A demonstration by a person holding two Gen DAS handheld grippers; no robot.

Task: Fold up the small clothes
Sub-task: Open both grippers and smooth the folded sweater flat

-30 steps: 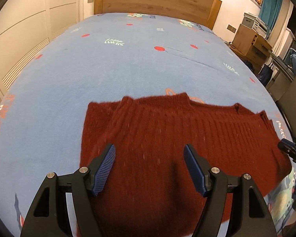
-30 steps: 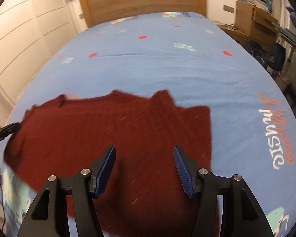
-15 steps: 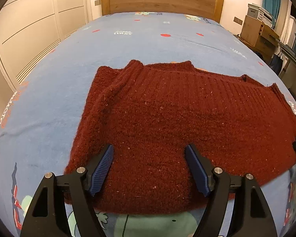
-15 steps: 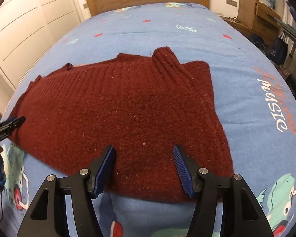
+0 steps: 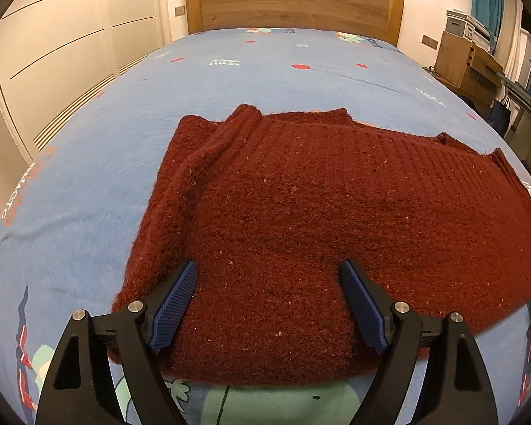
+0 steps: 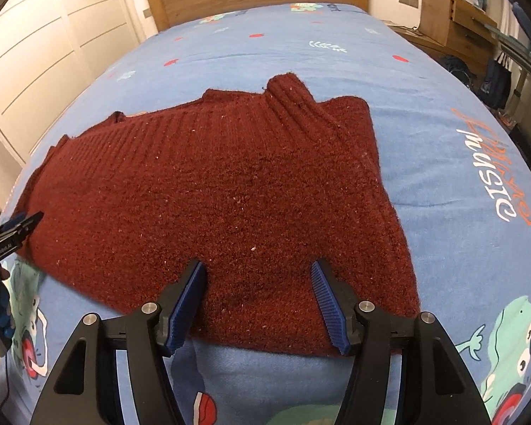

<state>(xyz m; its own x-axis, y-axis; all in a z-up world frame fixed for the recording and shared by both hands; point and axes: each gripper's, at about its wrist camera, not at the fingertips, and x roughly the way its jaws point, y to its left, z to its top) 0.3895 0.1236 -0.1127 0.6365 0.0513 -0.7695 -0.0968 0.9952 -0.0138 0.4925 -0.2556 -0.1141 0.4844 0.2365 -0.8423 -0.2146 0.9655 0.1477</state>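
A dark red knitted sweater (image 5: 318,219) lies flat on the blue bed sheet (image 5: 88,184), with a sleeve folded in at each end. It also shows in the right wrist view (image 6: 223,198). My left gripper (image 5: 269,283) is open and empty, its fingers over the sweater's near hem at its left part. My right gripper (image 6: 258,279) is open and empty, its fingers over the near hem at the right part. The tip of the left gripper (image 6: 14,233) shows at the left edge of the right wrist view.
The bed has a wooden headboard (image 5: 293,3) at the far end. White wardrobe doors (image 5: 53,71) stand along the left. A wooden cabinet (image 5: 467,60) and bags stand on the right. The near sheet has cartoon prints (image 6: 513,347).
Both grippers have drawn back toward the near edge of the bed and lowered. The sweater's near hem, hidden before, now shows between the fingers. The sweater lies still.
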